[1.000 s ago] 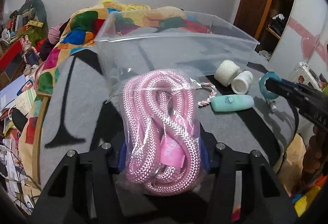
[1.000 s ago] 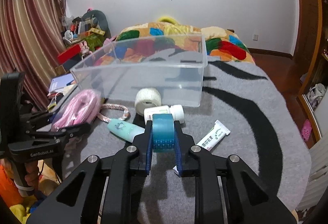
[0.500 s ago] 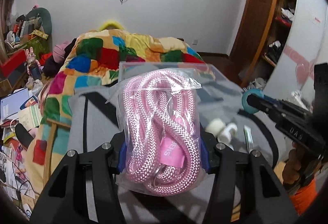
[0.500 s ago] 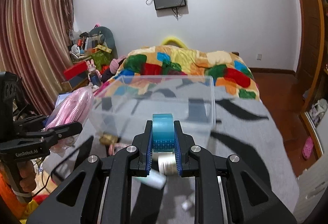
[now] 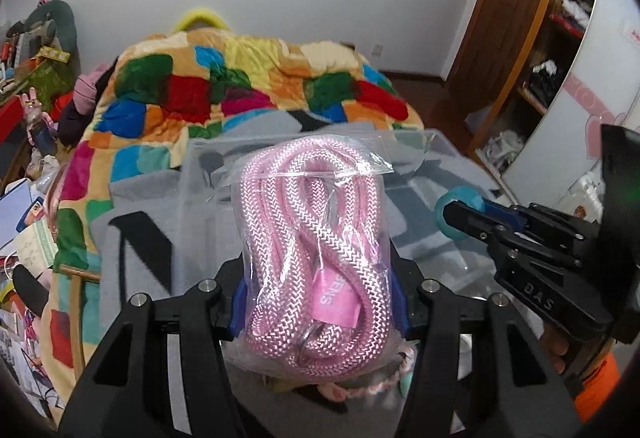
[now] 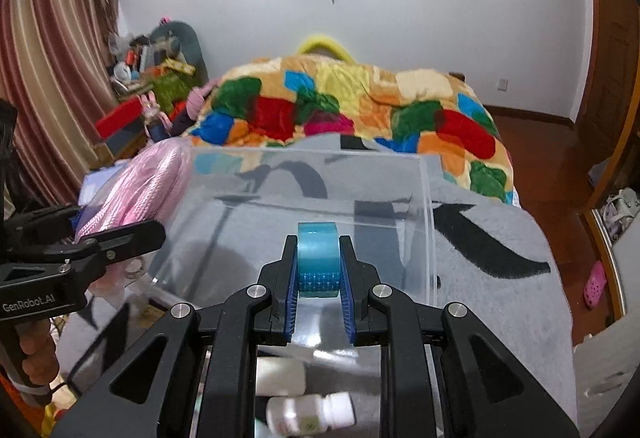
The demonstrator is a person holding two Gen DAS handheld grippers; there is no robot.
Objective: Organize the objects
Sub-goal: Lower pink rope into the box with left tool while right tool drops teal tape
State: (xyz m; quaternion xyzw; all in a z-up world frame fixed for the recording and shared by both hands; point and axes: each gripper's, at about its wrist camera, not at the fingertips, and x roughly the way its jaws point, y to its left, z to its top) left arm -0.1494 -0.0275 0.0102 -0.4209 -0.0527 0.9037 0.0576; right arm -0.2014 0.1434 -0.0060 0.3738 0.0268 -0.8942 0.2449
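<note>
My left gripper (image 5: 318,298) is shut on a clear bag of coiled pink rope (image 5: 316,246) and holds it in the air at the near left edge of a clear plastic bin (image 6: 424,205). The bagged rope (image 6: 156,173) and left gripper (image 6: 116,238) also show in the right wrist view. My right gripper (image 6: 319,262) is shut on a teal tape roll (image 6: 318,258) and holds it above the bin's near side. It shows at the right of the left wrist view (image 5: 460,213).
The bin stands on a grey blanket with black marks (image 6: 500,238) over a bed with a patchwork quilt (image 6: 360,109). A white bottle (image 6: 308,414) and other small items lie below my right gripper. Clutter lines the left; a wooden shelf (image 5: 560,37) stands right.
Both grippers have risen from the blanket with their objects and moved forward to the bin. The small items that lay ahead now sit below the grippers.
</note>
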